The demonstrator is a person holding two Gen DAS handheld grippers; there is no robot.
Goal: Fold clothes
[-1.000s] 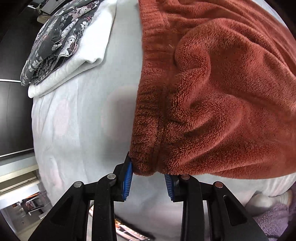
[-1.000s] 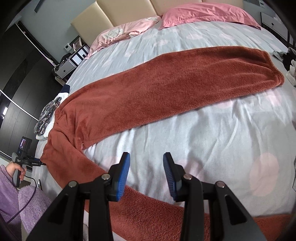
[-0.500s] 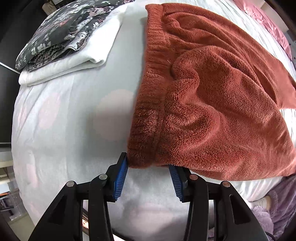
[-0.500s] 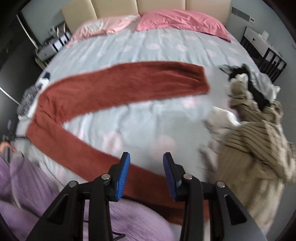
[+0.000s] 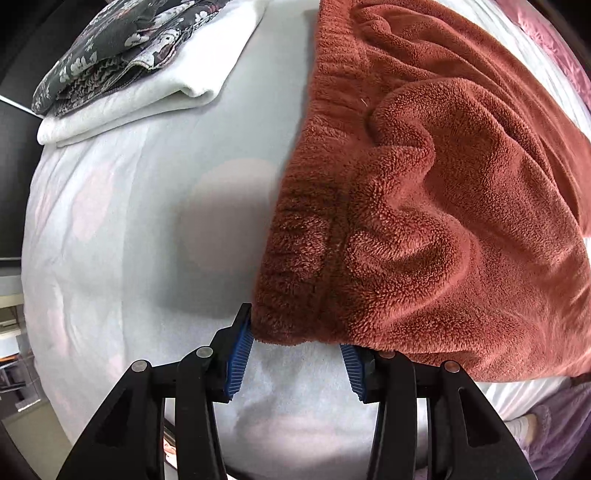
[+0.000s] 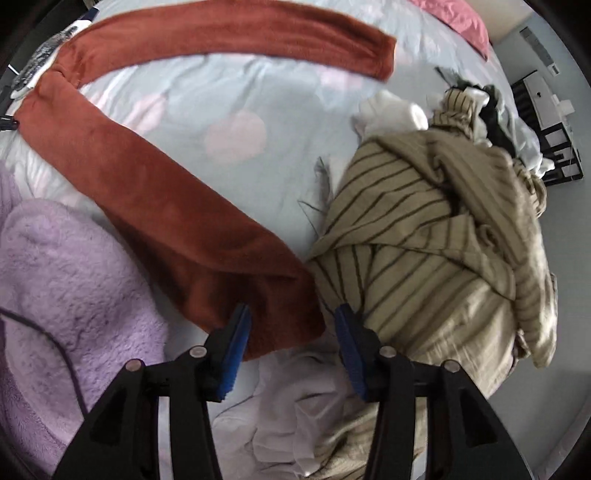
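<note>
Rust-red fleece trousers (image 5: 424, 177) lie spread on the pale bed sheet (image 5: 147, 221). In the left wrist view my left gripper (image 5: 295, 354) is open, its blue pads either side of the waistband's near corner, not closed on it. In the right wrist view both legs (image 6: 177, 206) run across the bed. My right gripper (image 6: 291, 343) is open just before the cuff end of the nearer leg (image 6: 280, 317), holding nothing.
A folded white garment (image 5: 155, 85) with a dark floral one (image 5: 122, 40) on top lies at the far left. A heap of unfolded clothes with a beige striped garment (image 6: 436, 229) lies right of the cuff. Lilac fleece sleeve (image 6: 62, 280) at left. Pink pillow (image 6: 458, 18) at the back.
My right gripper swung right and down along the nearer leg to its cuff end; the striped heap came into view. My left gripper stayed at the waistband corner, open, and came slightly closer.
</note>
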